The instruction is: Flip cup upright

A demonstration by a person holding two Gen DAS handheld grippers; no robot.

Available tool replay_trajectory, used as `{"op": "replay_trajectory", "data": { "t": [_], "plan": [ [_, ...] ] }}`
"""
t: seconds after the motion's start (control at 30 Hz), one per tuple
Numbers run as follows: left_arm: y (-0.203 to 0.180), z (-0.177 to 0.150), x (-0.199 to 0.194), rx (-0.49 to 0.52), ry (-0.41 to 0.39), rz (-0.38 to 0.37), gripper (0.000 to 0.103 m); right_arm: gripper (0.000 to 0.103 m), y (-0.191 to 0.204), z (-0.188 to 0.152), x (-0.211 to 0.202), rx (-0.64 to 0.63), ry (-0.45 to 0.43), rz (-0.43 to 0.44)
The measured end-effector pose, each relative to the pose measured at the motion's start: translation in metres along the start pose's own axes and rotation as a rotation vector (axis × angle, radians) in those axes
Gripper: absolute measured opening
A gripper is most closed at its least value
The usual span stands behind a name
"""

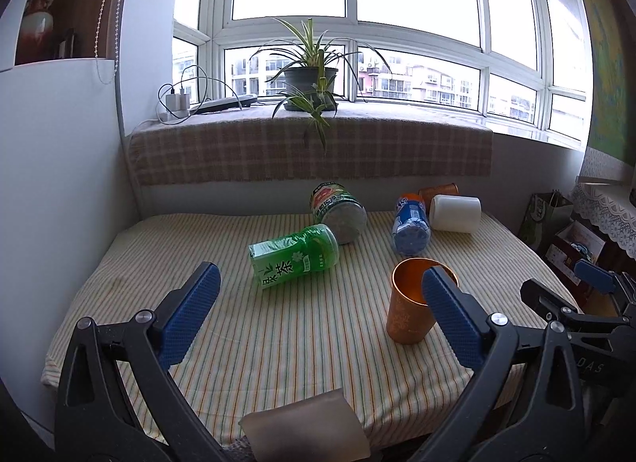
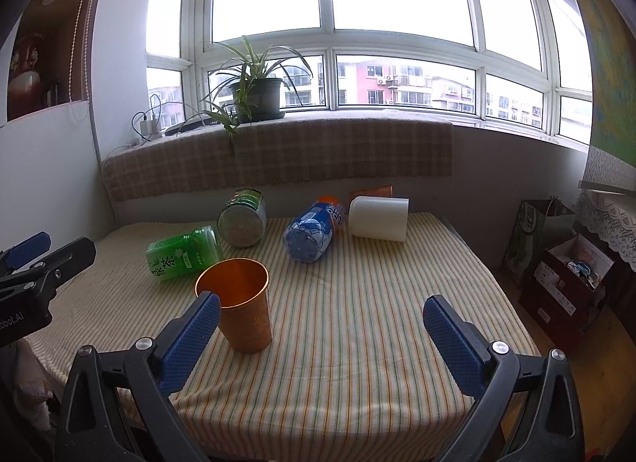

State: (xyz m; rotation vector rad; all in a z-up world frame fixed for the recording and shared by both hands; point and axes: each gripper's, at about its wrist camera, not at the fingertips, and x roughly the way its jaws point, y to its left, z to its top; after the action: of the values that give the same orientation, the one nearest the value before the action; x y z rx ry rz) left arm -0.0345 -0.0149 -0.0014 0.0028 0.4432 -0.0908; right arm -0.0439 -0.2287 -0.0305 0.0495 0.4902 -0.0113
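The orange cup stands upright on the striped surface, mouth up, its copper-coloured inside showing. It sits toward the near right part of the surface as the left wrist view sees it, and near the left-centre in the right wrist view.

The left tool is spread wide, with nothing between its blue pads. Its right-hand finger overlaps the cup's rim and right side in the picture; whether it touches the cup cannot be told. The cup lies off to the right of the gap, not inside it.

The right tool is also spread wide and holds nothing. Its left-hand finger appears just in front of the cup's lower left side; contact cannot be told here either. The cup stands at the left edge of that gap, with bare striped cloth between the fingers.

Each tool shows at the margin of the other's view: the right one at the far right in the left wrist picture, the left one at the far left in the right wrist picture.

Farther back on the surface, all lying on their sides, are a green tea bottle, a green-labelled jar, a blue and orange bottle, a white cup and a second orange cup behind it. A potted plant stands on the windowsill beyond.
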Motion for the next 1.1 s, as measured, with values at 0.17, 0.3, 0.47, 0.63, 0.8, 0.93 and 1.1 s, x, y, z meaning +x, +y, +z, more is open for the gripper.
{"op": "replay_trajectory", "data": {
  "t": [0.17,0.3,0.47,0.63,0.8,0.93,1.1],
  "plan": [
    [0.0005,-0.0003,0.001,0.0,0.007,-0.002,0.103,0.103,-0.0003,-0.0006,0.0014,0.0,0.005,-0.001],
    [0.0014,-0.0004,0.0013,-0.002,0.004,0.0,0.103,0.103,0.0001,-0.0008,0.0023,0.0,0.01,0.001],
    [0.0024,-0.0002,0.0018,-0.002,0.002,0.003,0.103,0.103,0.0005,-0.0011,0.004,-0.001,0.017,0.004],
    [0.0034,-0.0004,0.0021,-0.001,0.004,0.006,0.103,0.103,0.0014,-0.0014,0.0049,-0.002,0.019,0.006],
    [0.0036,-0.0003,0.0022,-0.003,0.004,0.005,0.103,0.103,0.0011,-0.002,0.0058,0.002,0.025,0.009],
    [0.0037,-0.0004,0.0022,-0.002,0.004,0.007,0.103,0.103,0.0011,-0.0024,0.0068,0.005,0.029,0.01],
    [0.0041,-0.0002,0.0029,-0.003,0.005,0.005,0.103,0.103,0.0015,-0.0029,0.0075,0.004,0.03,0.009]
  ]
}}
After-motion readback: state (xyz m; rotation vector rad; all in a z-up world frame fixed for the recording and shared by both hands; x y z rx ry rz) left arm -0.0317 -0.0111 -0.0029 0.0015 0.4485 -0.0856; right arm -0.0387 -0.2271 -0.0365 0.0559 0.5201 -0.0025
